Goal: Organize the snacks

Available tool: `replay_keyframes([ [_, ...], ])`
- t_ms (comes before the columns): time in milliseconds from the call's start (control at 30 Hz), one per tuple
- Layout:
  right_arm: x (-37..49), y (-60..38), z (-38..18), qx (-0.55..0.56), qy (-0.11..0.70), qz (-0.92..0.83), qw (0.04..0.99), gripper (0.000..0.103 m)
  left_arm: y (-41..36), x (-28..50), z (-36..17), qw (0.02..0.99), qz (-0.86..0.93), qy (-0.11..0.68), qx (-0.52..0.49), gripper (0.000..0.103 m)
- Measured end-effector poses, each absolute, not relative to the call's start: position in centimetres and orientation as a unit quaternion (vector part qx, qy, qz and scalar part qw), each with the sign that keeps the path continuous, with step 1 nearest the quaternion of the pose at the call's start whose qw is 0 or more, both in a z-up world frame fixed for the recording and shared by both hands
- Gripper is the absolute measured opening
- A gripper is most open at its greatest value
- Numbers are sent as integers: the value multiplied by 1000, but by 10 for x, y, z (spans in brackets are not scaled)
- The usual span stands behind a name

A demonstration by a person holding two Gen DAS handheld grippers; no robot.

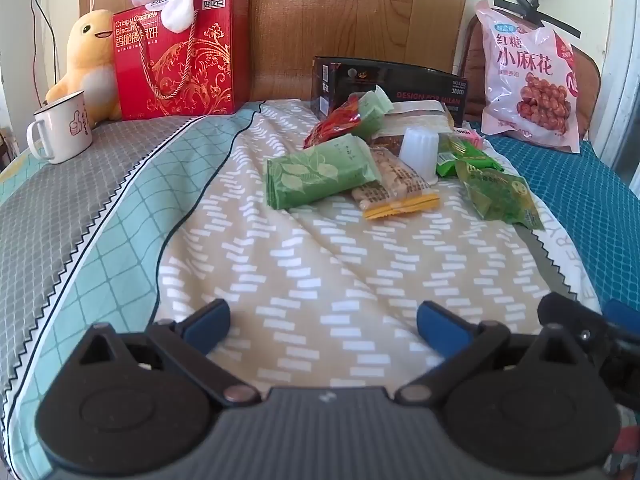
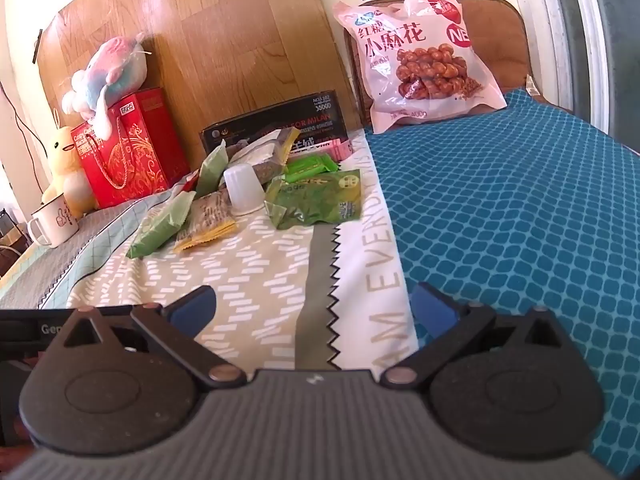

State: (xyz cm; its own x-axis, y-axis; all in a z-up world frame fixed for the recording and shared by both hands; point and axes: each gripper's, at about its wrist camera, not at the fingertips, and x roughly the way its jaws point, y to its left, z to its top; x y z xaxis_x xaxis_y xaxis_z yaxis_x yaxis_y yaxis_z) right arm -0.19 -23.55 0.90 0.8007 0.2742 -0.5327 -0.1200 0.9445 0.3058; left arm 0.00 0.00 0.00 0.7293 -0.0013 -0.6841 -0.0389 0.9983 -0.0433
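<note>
Spread over the patterned bedcover (image 1: 328, 280) in front of the wooden headboard (image 1: 340, 20), your snacks lie in one loose heap: a pale green packet (image 1: 320, 176) nearest you, a yellow-edged packet (image 1: 396, 192) touching it, a white plastic cup (image 1: 419, 152) just behind, bright green packets (image 1: 496, 196) to the right and a red one (image 1: 332, 124) at the back, up against the black box (image 1: 400, 80). Your left gripper (image 1: 323, 322) and right gripper (image 2: 314, 308) both stand wide apart with nothing between the jaws, well short of the heap. By the look of it nothing is sorted yet, so the whole job is ahead of you.
</note>
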Motion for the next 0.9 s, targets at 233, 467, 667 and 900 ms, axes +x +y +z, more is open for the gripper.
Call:
replay_keyframes([
  [233,0,-234,11,118,295,103,943,103,1,1,0,929,8,368,-17,103],
  [467,0,-233,10,123,294,104,942,103,10,-11,0,938,5,342,-56,103],
  [667,-8,-228,10,112,290,104,945,103,13,-9,4,935,-8,347,-65,103],
  [900,-21,-214,17,78,276,126,950,103,13,-22,8,944,14,327,-42,103],
])
